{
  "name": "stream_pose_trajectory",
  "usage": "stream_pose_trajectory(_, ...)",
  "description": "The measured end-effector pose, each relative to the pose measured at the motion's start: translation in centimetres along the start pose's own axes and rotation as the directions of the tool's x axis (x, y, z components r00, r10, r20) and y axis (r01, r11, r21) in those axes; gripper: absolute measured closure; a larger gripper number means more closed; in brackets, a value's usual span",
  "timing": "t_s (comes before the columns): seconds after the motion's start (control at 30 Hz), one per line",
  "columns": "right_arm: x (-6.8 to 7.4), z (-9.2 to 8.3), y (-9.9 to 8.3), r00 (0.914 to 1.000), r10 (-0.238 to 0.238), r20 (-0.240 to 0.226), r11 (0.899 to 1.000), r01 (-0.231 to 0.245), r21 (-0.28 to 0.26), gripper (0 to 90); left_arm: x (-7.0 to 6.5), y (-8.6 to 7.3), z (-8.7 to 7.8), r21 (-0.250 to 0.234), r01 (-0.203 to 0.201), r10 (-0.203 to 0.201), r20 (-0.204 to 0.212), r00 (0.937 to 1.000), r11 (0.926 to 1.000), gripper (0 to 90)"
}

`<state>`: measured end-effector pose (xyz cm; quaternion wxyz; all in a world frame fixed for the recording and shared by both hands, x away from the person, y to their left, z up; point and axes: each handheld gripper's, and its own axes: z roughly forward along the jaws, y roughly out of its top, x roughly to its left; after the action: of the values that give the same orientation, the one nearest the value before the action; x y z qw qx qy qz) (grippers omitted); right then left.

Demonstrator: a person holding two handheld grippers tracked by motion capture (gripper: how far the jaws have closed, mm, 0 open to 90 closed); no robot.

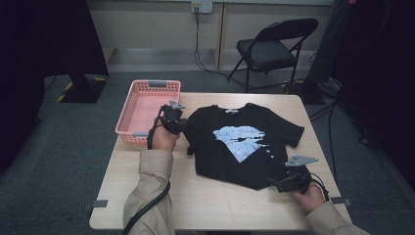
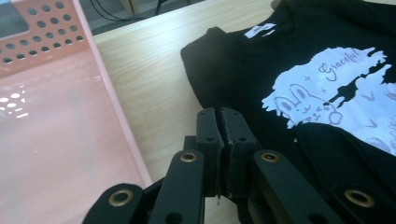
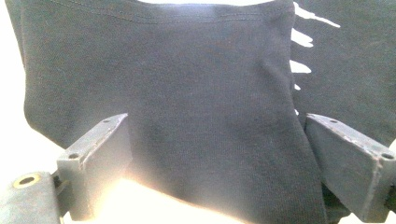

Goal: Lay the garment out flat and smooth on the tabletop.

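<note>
Lying flat on tabletop (image 1: 210, 205): black T-shirt (image 1: 240, 147); left gripper (image 2: 219, 122) jaws together at sleeve edge, right gripper (image 3: 217, 158) jaws apart around hem.

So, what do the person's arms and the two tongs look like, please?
Both forearms wear loose beige sleeves. Each hand carries black two-jaw tongs: the left tongs and the right tongs each bear a grey three-cornered plate on top. A thick black cable trails along the left sleeve. Seen close, the black jaws have brass-coloured rivets at their joints.
</note>
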<state>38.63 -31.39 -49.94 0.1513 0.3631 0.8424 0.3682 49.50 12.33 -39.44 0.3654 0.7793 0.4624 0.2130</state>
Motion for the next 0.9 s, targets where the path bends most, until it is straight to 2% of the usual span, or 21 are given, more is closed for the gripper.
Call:
stream_pose_trajectory(0.3, 0.0, 0.0, 0.0, 1.0, 0.0, 0.0, 1.0, 0.0, 0.0, 8.5, 1.3, -0.1, 0.0, -0.001, 0.022, -0.022, -0.03, 0.9993, 0.9998, 86.7)
stream_pose_trajectory(0.47, 0.0, 0.0, 0.0, 1.0, 0.0, 0.0, 1.0, 0.0, 0.0, 8.5, 2.2, -0.1, 0.1, 0.017, 0.023, -0.022, -0.056, 0.9982, 0.9996, 86.6)
stream_pose_trajectory(0.57, 0.0, 0.0, 0.0, 1.0, 0.0, -0.001, 1.0, 0.0, 0.0, 8.5, 2.9, -0.4, 0.4, 0.027, 0.04, -0.038, -0.065, 0.9972, 0.9989, 86.5)
stream_pose_trajectory(0.9, 0.0, 0.0, 0.0, 1.0, 0.0, -0.001, 1.0, 0.0, 0.0, 8.5, 3.8, -0.6, 0.8, 0.04, 0.049, -0.046, -0.088, 0.9951, 0.998, 86.0)
